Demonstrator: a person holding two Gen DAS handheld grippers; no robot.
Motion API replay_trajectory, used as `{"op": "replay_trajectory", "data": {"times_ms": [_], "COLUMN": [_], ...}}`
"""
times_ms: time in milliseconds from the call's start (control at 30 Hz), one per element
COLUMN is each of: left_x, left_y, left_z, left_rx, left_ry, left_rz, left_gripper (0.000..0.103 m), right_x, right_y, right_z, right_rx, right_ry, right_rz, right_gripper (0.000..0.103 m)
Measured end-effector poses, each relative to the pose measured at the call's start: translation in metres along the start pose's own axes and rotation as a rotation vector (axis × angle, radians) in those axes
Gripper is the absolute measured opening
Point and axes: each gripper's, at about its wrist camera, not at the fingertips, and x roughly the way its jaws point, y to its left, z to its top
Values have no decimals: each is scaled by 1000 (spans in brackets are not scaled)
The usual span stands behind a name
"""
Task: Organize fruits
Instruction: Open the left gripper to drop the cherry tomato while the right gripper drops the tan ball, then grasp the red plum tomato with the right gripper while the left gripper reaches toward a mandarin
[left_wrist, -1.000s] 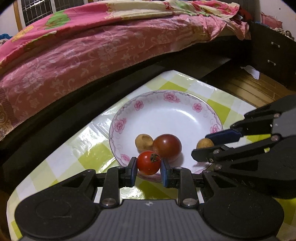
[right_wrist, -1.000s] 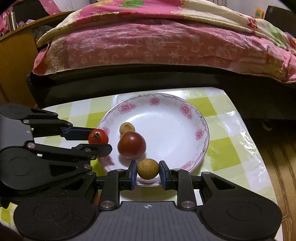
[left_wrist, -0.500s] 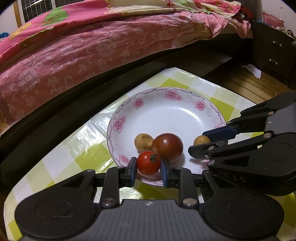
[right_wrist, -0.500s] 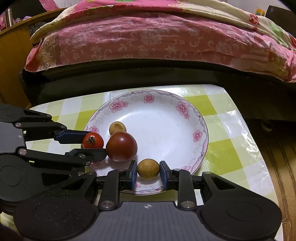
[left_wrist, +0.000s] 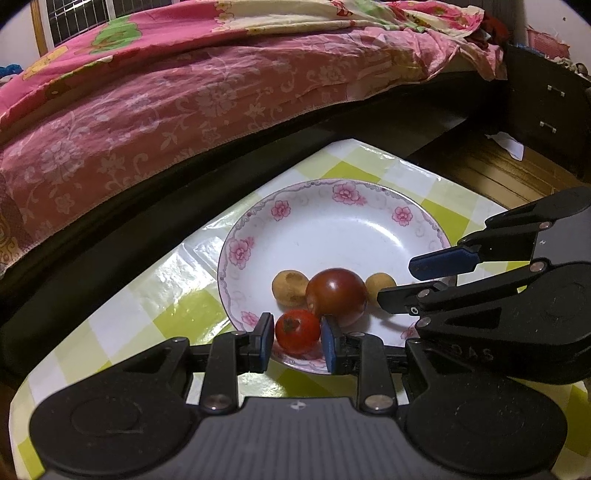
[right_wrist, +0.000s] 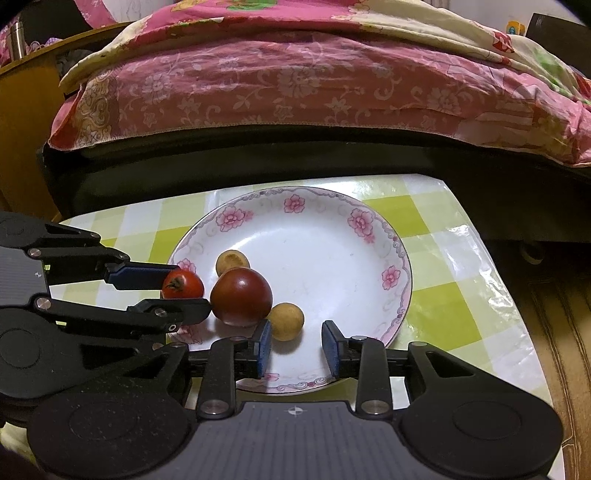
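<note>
A white floral plate (left_wrist: 332, 236) (right_wrist: 332, 236) sits on the checked tablecloth. In it lie a large dark red tomato (left_wrist: 335, 295) (right_wrist: 242, 297), a tan longan with a hole (left_wrist: 290, 288) (right_wrist: 232, 260) and a second tan longan (left_wrist: 378, 284) (right_wrist: 285, 320). My left gripper (left_wrist: 297, 341) (right_wrist: 177, 286) is shut on a small red tomato (left_wrist: 297, 331) (right_wrist: 182, 284) over the plate's near rim. My right gripper (right_wrist: 295, 345) (left_wrist: 400, 280) is open, with the second longan resting in the plate by its left pad (right_wrist: 264, 345).
The yellow-green checked tablecloth (left_wrist: 147, 306) (right_wrist: 454, 295) covers a small table. A bed with a pink floral quilt (left_wrist: 184, 92) (right_wrist: 314, 81) stands just behind it. A dark drawer unit (left_wrist: 546, 107) and wooden floor lie to the right.
My right gripper has opened and let go of the tan longan, which now lies in the plate beside the big tomato. My left gripper still holds the small tomato.
</note>
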Motion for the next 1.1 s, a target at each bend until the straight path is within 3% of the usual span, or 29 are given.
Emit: {"op": "replay_trajectory", "data": {"times_ms": [667,1100], "left_x": [-28,-56], "left_y": [3,-10], "left_z": [1,-31], "left_rx": [-6,42], "left_ry": [-54,-15], "left_rz": [-8,-75], "left_gripper": [40,40], "right_x": [-25,-49], "right_y": [-11,-7], "right_z": [0,-40], "right_rx": [40,8], "right_ry": [-81,-12], "right_rz": [6,73], "right_gripper": [32,32]}}
